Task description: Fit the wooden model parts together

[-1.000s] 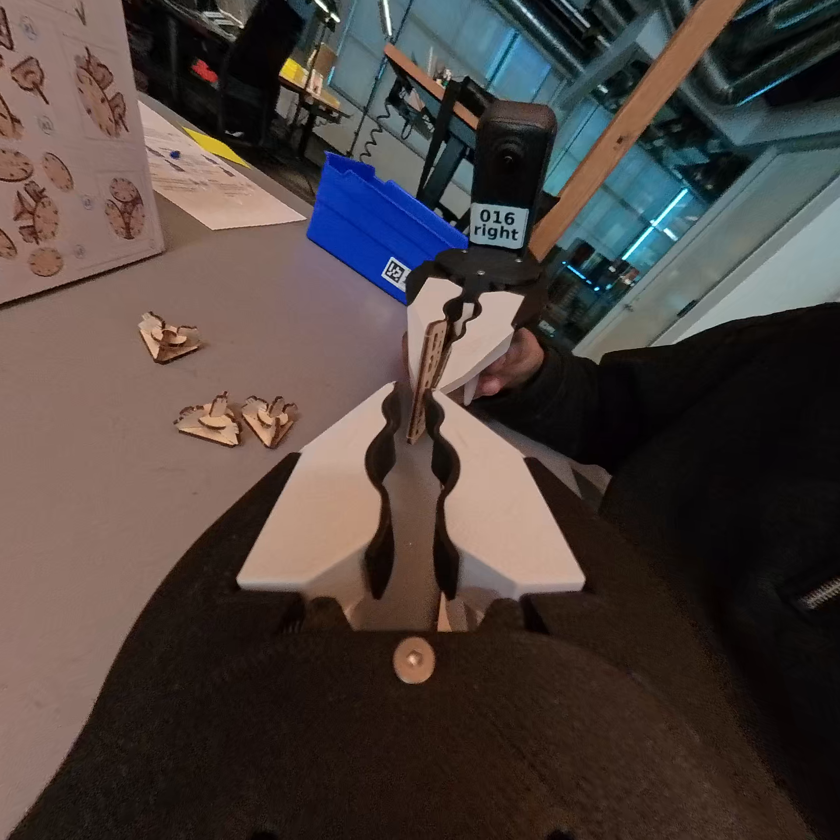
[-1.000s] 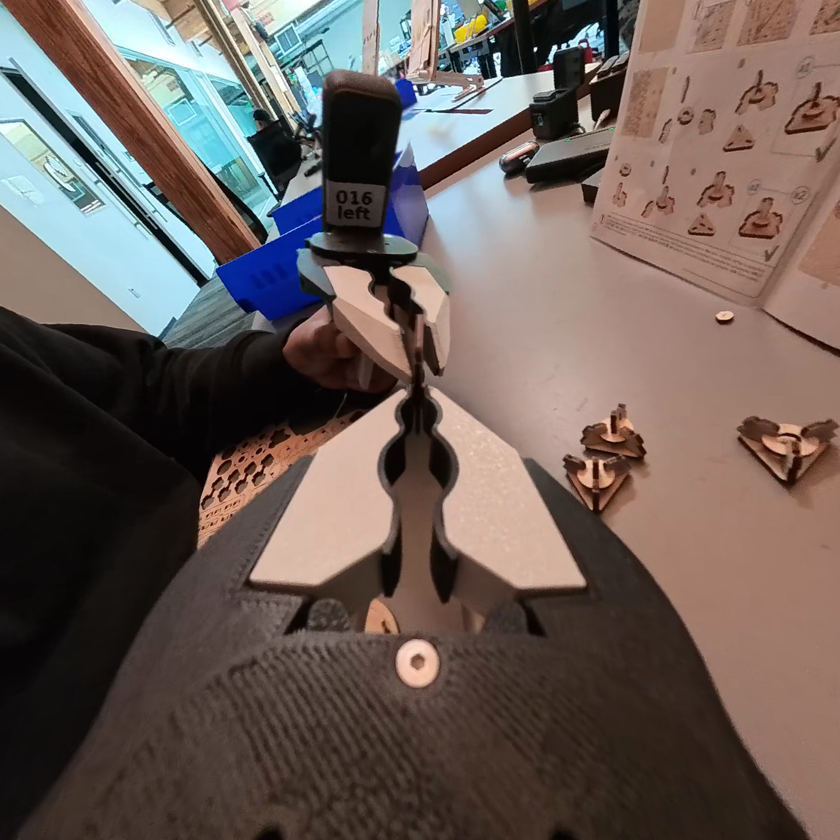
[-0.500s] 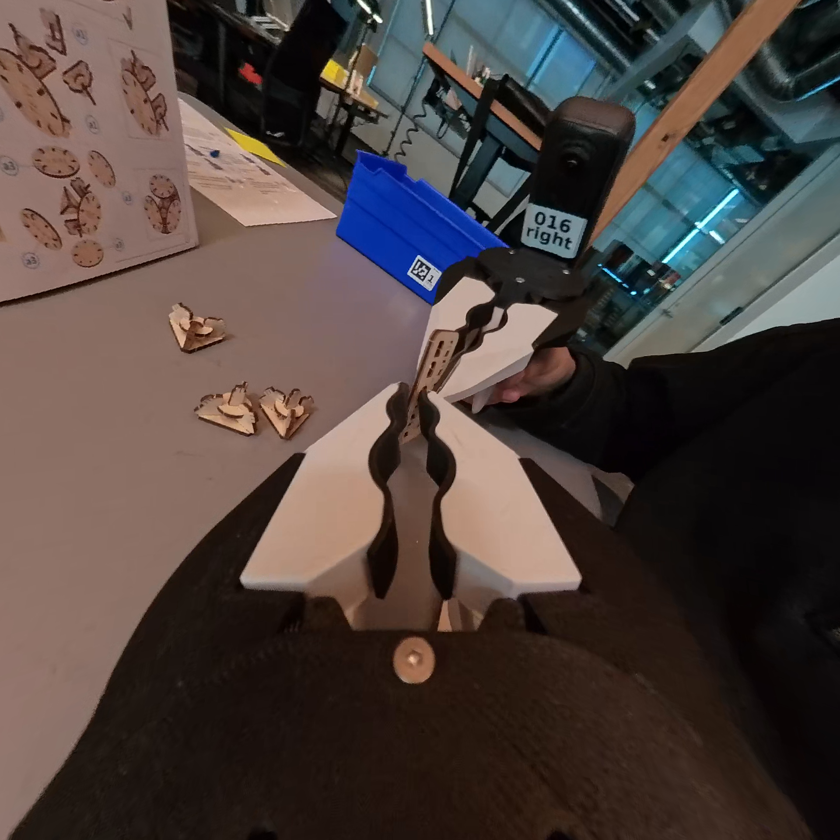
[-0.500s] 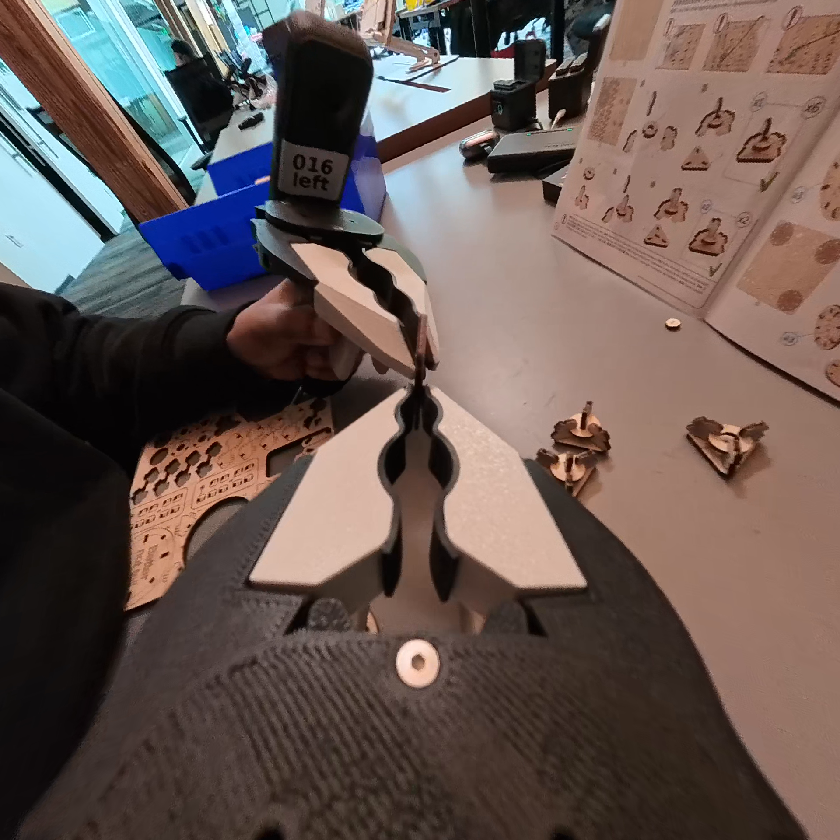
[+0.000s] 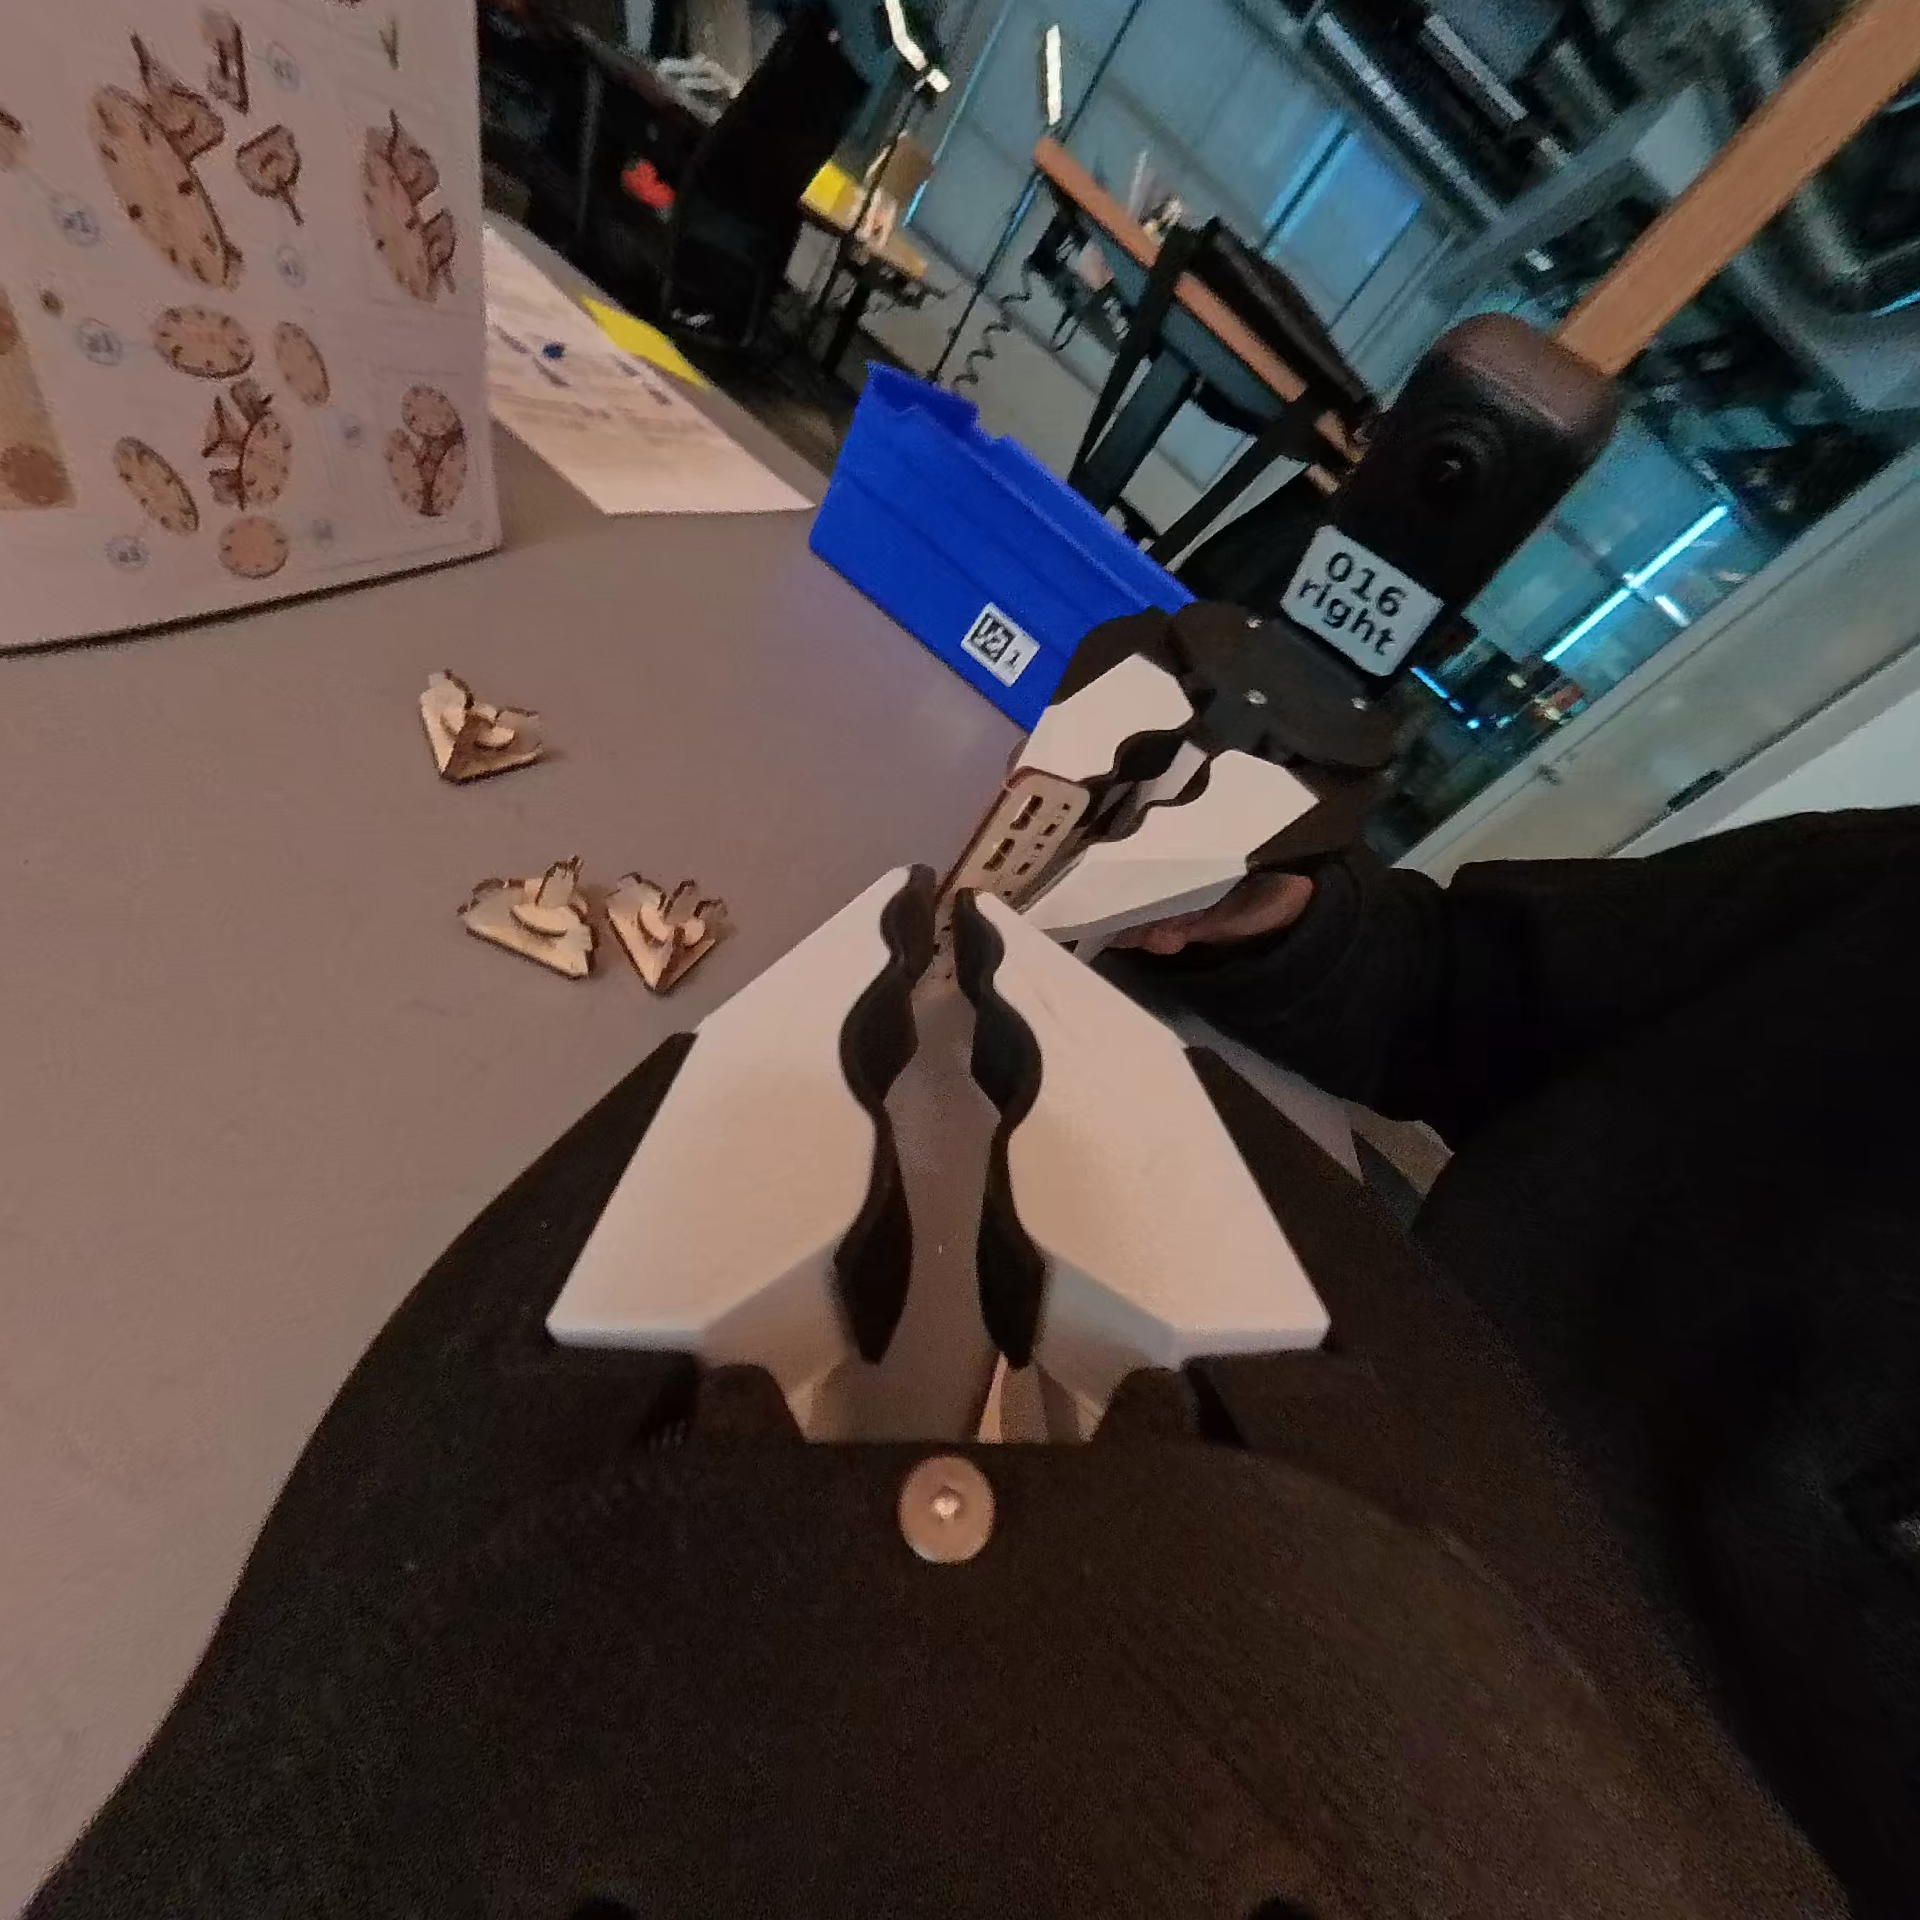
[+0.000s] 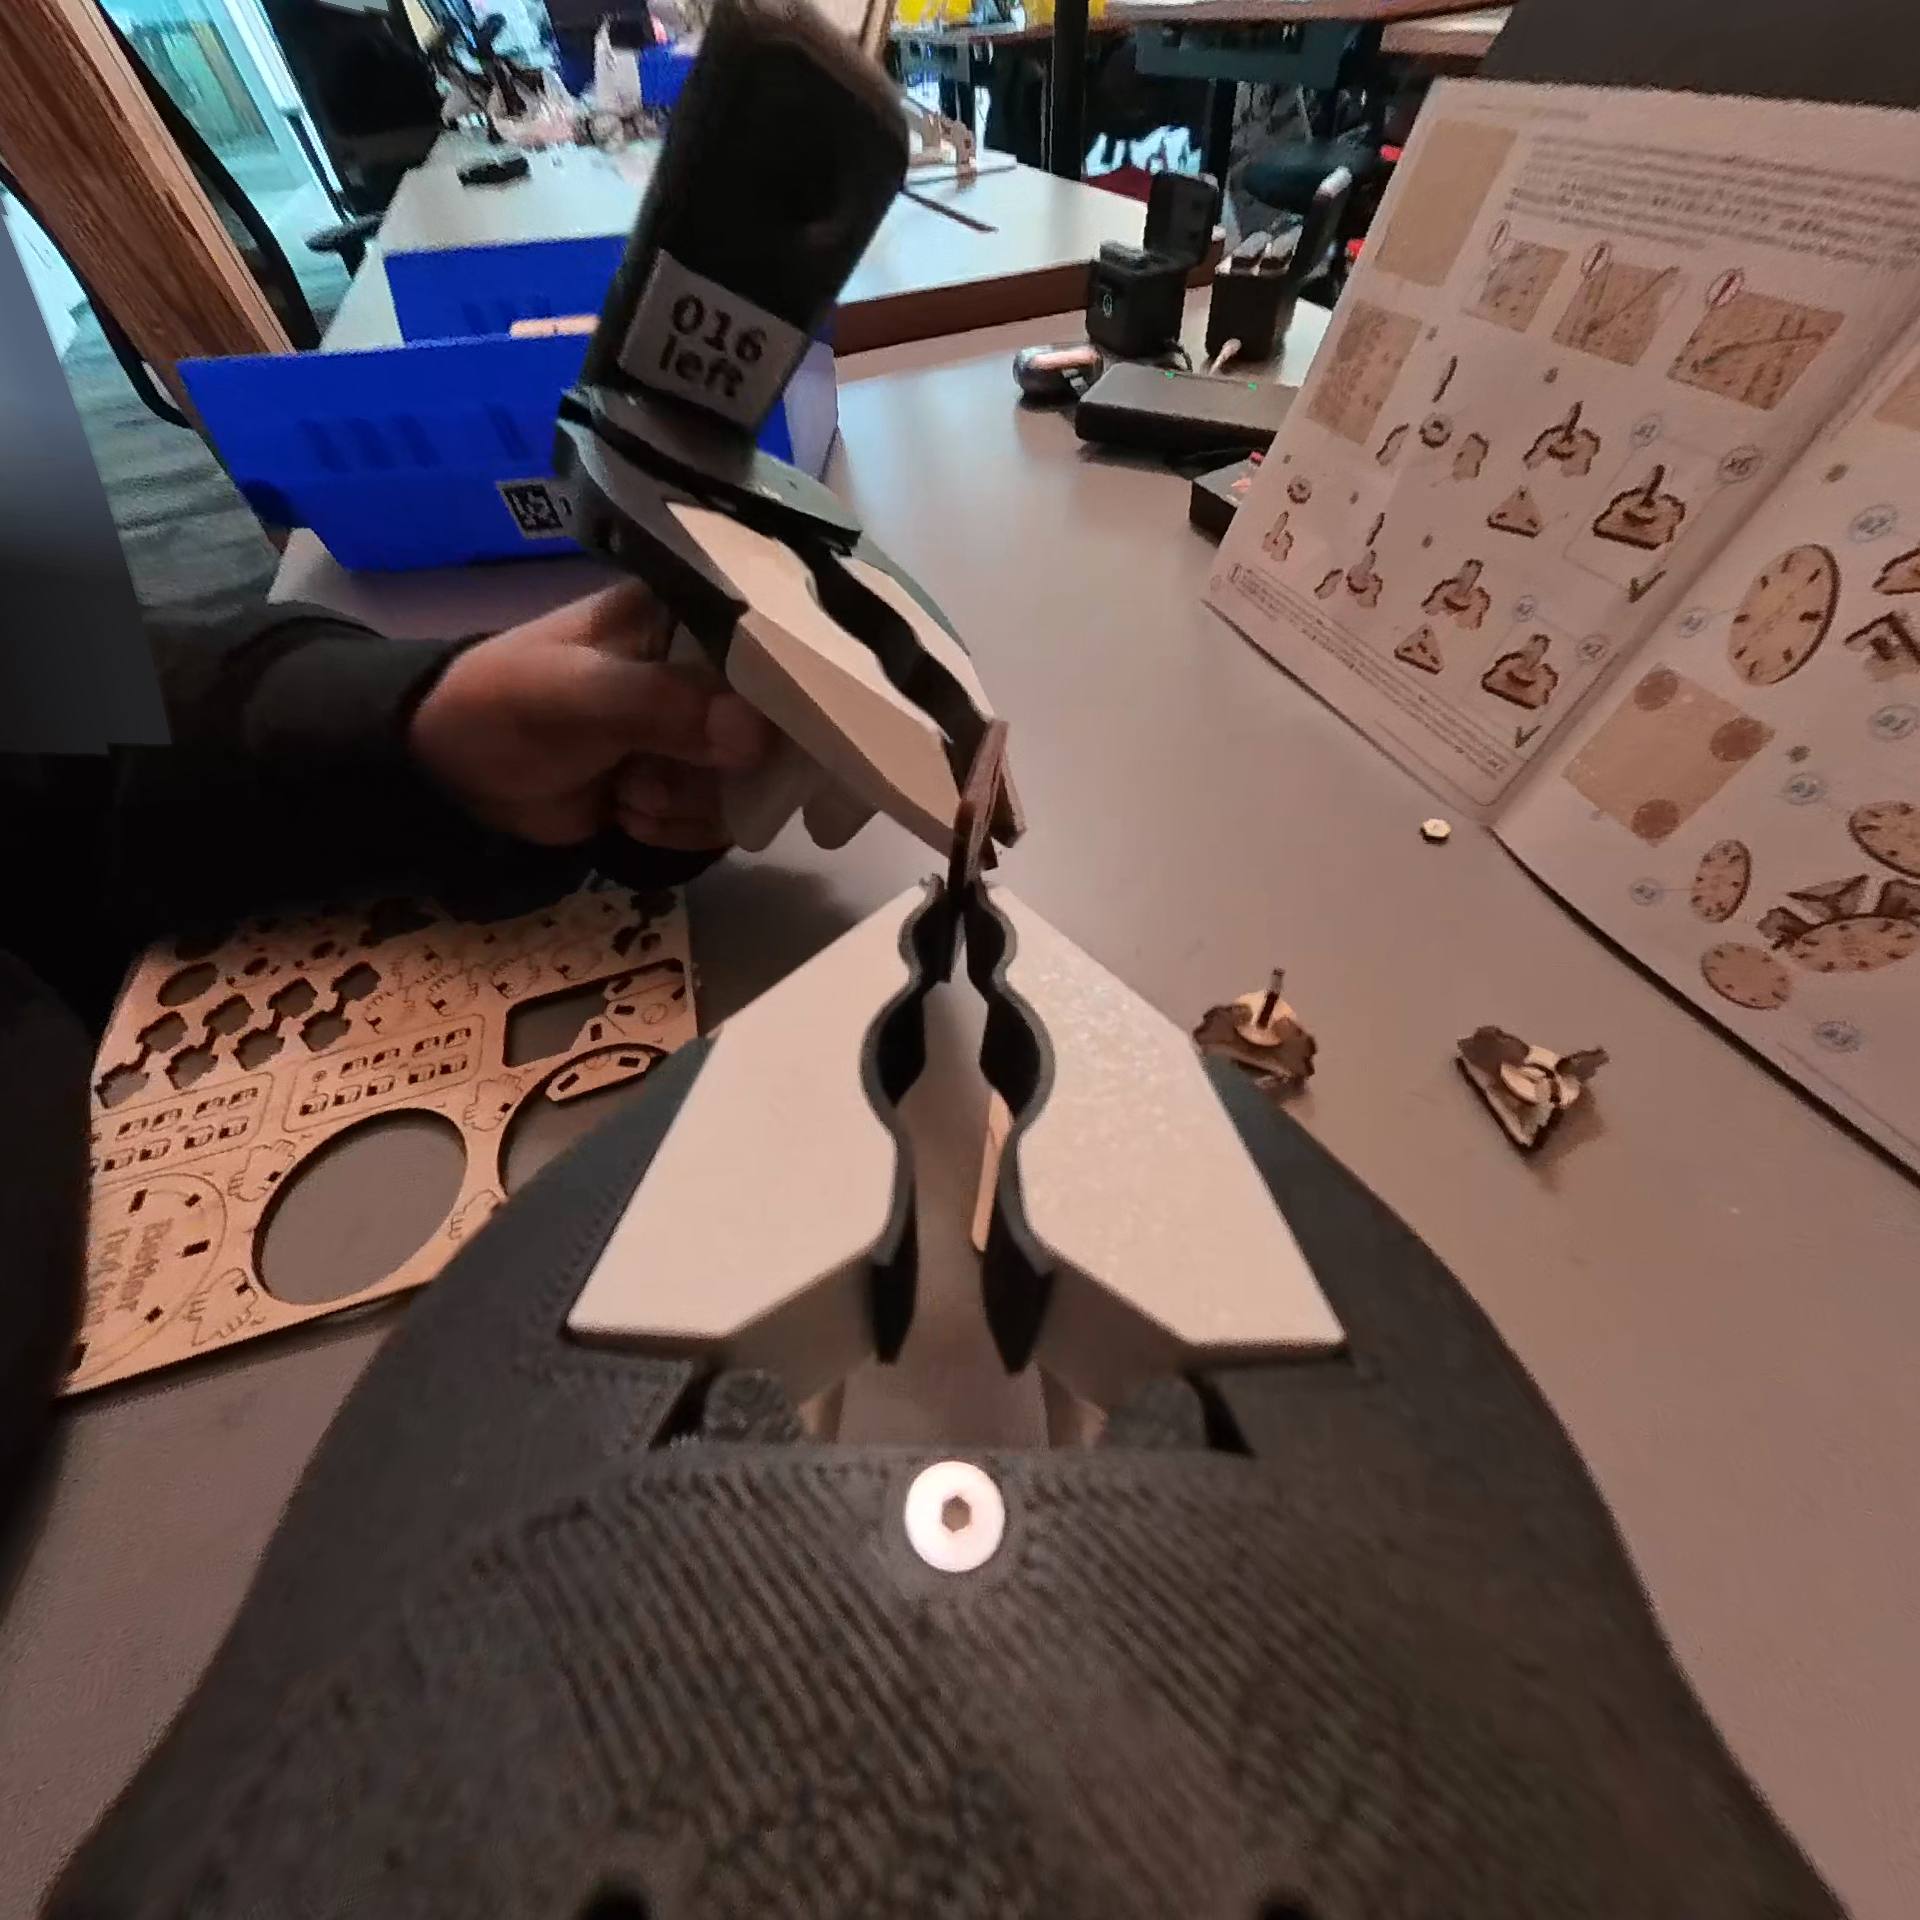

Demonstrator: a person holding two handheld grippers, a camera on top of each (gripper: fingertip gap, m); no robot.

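A thin, pale wooden strip (image 5: 1023, 831) pierced with small rectangular slots is held in the air above the grey surface (image 5: 260, 1039). The right gripper (image 5: 1039, 821) has its fingers clamped on one end, and the left gripper (image 5: 938, 914) pinches the other end.

I was looking into a workshop or maker lab: beyond the grey worktable (image 5: 260, 1039) stood more workbenches (image 5: 1195, 301), with exposed ducts overhead and glass partitions behind. On the table lay a laser-cut plywood sheet (image 6: 343, 1101), an assembly booklet (image 6: 1621, 499) and a blue parts bin (image 5: 977, 551).
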